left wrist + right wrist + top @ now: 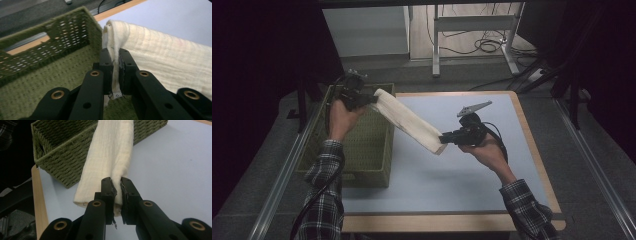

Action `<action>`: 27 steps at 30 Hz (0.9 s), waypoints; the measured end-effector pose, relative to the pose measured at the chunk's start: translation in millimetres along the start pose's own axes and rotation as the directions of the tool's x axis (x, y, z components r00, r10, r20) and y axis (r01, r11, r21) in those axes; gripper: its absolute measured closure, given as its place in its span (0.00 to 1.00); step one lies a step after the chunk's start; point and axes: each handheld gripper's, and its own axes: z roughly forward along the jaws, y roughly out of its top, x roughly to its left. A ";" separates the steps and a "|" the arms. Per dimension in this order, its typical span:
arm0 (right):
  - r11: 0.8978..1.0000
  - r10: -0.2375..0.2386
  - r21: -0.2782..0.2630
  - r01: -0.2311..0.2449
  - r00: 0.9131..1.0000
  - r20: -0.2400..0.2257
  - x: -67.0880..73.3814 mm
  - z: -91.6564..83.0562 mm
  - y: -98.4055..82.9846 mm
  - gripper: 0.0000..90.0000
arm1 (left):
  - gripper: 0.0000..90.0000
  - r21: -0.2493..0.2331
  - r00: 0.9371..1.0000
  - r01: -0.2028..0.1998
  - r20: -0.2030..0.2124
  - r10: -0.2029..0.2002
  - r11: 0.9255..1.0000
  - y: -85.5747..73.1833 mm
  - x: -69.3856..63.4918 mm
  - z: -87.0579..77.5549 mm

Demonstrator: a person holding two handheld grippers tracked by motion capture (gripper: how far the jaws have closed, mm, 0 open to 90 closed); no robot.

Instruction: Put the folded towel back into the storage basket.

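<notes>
The cloth [409, 121] in my grippers is cream, soft and matt, with a fine crinkled weave. Beside it, the green basket [362, 150] is rough woven fibre, also matt. Under the cloth, the table [447, 170] has a smooth pale blue top with a wood edge. My jaws are matt black plastic with brass-coloured rivets.

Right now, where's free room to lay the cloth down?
The blue tabletop is bare from the green basket across to the wooden right edge, and in front of the right tool. The basket's inside is bare too. The folded cloth stretches between the left tool and the right, over the basket's corner.
</notes>
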 end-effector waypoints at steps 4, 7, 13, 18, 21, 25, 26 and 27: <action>1.000 0.001 -0.003 -0.001 1.000 -0.009 1.0 6.8 8.9 0.91 | 0.92 -0.005 1.000 0.013 -0.009 -0.013 1.000 0.9 10.7 -7.0; 1.000 -0.004 -0.008 0.003 1.000 -0.017 4.1 12.5 18.3 0.91 | 0.92 -0.012 1.000 0.018 -0.021 -0.018 1.000 1.8 18.0 -14.8; 1.000 -0.017 -0.015 0.017 0.999 -0.031 10.9 22.2 33.4 0.91 | 0.92 -0.025 0.998 0.033 -0.043 -0.034 0.999 -2.0 32.0 -29.9; 1.000 -0.027 -0.016 0.026 0.998 -0.053 18.0 35.1 44.3 0.91 | 0.92 -0.035 0.996 0.060 -0.066 -0.062 0.998 -12.3 46.9 -45.3; 0.999 -0.036 -0.012 0.035 0.997 -0.072 24.9 47.0 52.2 0.91 | 0.92 -0.040 0.993 0.077 -0.082 -0.080 0.996 -19.4 55.5 -55.0; 0.999 -0.044 -0.006 0.044 0.995 -0.094 33.5 61.1 61.3 0.91 | 0.92 -0.042 0.989 0.098 -0.105 -0.102 0.994 -28.3 66.8 -68.7; 0.999 -0.045 -0.005 0.045 0.994 -0.098 35.2 63.7 62.9 0.91 | 0.92 -0.043 0.988 0.102 -0.111 -0.107 0.994 -30.4 69.3 -72.1; 0.999 -0.046 -0.004 0.046 0.993 -0.105 37.6 67.2 65.1 0.91 | 0.92 -0.045 0.987 0.103 -0.119 -0.108 0.994 -32.5 71.9 -75.5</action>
